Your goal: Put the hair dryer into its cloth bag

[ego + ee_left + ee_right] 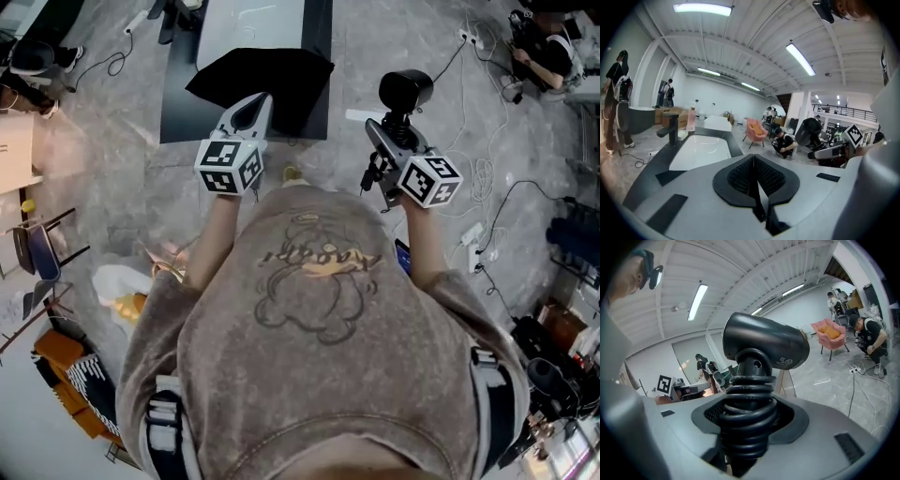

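Observation:
A black hair dryer point(405, 90) stands upright in my right gripper point(386, 133), which is shut on its handle. In the right gripper view the dryer's head point(765, 344) rises above the jaws and its coiled cord point(749, 416) is wound round the handle between them. The black cloth bag point(267, 80) lies spread on a dark counter point(183, 117) ahead of me. My left gripper point(247, 120) hovers at the bag's near edge, shut with nothing in it; its pads point(766, 178) meet. From the left gripper view the dryer point(808, 132) shows at the right.
A white basin point(701, 150) with a black faucet point(670, 129) is set in the counter. Cables and a power strip point(472, 234) trail over the floor at right. A person point(548, 52) crouches at far right. Chairs point(37, 253) and boxes stand at left.

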### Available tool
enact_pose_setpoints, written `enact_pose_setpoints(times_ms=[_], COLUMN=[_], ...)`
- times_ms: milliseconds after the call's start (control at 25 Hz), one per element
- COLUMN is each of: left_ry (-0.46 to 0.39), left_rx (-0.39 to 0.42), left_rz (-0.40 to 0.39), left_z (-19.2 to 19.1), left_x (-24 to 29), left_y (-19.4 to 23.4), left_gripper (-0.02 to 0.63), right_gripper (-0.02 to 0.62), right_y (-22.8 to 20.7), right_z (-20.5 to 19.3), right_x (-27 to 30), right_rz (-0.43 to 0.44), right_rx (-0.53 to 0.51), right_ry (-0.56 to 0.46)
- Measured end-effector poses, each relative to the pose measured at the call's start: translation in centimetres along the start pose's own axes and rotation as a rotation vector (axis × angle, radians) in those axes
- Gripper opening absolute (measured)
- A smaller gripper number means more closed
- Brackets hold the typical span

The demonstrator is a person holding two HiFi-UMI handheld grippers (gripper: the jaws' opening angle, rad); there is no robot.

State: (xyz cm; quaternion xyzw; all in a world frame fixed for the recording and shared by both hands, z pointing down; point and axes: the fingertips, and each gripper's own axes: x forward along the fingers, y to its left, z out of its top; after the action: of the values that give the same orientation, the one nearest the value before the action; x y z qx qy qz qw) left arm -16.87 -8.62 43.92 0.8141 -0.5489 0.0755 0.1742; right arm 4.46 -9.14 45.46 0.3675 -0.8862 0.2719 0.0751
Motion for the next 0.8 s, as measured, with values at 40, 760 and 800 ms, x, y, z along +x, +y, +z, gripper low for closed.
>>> enact_pose_setpoints(times_ms=[40,760,800], left_ry=[0.005,0.047,0.054], left_rx=[-0.002,-0.003,-0.009], left_rz=[-0.010,-0.061,-0.068], left_z=[0.0,-0.1,-0.3], left_x=[0.3,3.5,3.8], left_y=[0.2,-0.8,-0.9], left_gripper=[0.019,0.021,0.021], right_gripper=[0.233,0.233,0.233], right_y=[0.0,-1.9,-2.0], right_z=[0.2,1.6,1.7], right_x=[0.1,0.2,0.1], right_rz=[-0.011,-0.021,-0.021], right_rx=[0.001,-0.016,-0.015], right_ry=[-0.003,-0.004,-0.005])
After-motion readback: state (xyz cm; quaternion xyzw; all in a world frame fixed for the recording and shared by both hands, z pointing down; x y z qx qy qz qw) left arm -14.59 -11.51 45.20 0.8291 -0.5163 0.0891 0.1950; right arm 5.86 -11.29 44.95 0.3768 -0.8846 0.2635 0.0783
